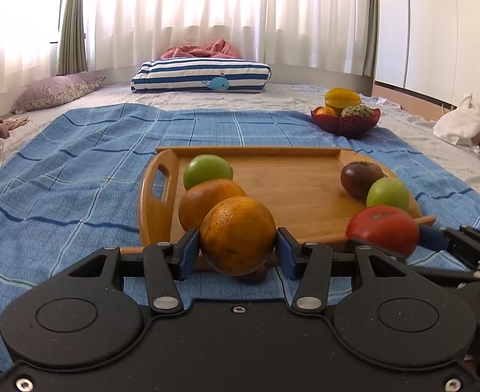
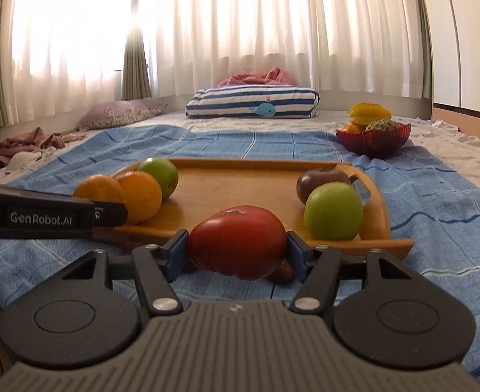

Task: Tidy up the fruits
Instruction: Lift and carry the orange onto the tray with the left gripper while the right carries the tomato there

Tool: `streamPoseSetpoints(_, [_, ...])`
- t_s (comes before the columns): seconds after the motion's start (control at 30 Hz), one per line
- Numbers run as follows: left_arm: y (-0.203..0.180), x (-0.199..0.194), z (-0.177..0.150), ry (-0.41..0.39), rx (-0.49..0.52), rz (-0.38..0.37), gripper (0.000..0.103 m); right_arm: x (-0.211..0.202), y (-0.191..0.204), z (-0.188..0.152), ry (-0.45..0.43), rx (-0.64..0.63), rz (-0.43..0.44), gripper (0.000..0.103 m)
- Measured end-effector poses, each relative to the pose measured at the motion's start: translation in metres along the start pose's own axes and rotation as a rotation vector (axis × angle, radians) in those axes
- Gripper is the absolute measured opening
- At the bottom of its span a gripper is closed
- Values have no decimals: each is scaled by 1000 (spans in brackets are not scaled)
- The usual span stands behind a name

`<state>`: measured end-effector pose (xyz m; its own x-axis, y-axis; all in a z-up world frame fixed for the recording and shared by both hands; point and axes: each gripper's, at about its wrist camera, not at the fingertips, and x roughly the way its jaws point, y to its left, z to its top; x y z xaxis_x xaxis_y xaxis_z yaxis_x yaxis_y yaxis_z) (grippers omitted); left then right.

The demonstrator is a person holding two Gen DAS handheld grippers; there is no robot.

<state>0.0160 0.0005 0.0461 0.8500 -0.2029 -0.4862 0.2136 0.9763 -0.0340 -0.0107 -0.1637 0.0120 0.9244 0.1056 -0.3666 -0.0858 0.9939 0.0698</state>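
Observation:
My left gripper [image 1: 237, 251] is shut on an orange [image 1: 237, 233] at the near edge of the wooden tray [image 1: 292, 183]. My right gripper [image 2: 236, 253] is shut on a red tomato [image 2: 236, 240], also at the tray's [image 2: 240, 189] near edge. On the tray's left side lie a second orange [image 1: 207, 196] and a green apple [image 1: 207, 170]. On its right side lie a dark tomato [image 1: 360, 178] and another green apple [image 1: 387, 194]. The right gripper with the red tomato [image 1: 383, 228] shows at the right of the left wrist view.
The tray lies on a blue checked cloth [image 1: 76, 170] on a bed. A red bowl [image 1: 344, 121] with several fruits stands beyond the tray, back right. A striped cushion [image 1: 200, 76], a purple pillow [image 1: 57, 89] and a white bag [image 1: 458, 121] lie further off.

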Motion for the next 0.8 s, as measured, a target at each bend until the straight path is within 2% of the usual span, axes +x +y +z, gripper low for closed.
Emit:
streamPoseSetpoints(0.23, [14, 5, 29, -40, -21, 11, 48, 0, -19, 29, -54, 61, -11, 65])
streamPoseSetpoints(0.5, [31, 24, 70, -67, -15, 34, 48, 23, -49, 68, -56, 110, -41, 65])
streamPoseSetpoints(0.67, [41, 46, 95, -33, -48, 8, 48, 45, -65, 93, -20, 118, -49, 65])
streamPoseSetpoints(0.8, [52, 75, 113, 39, -74, -23, 48, 69, -76, 108, 35, 136, -39, 65])
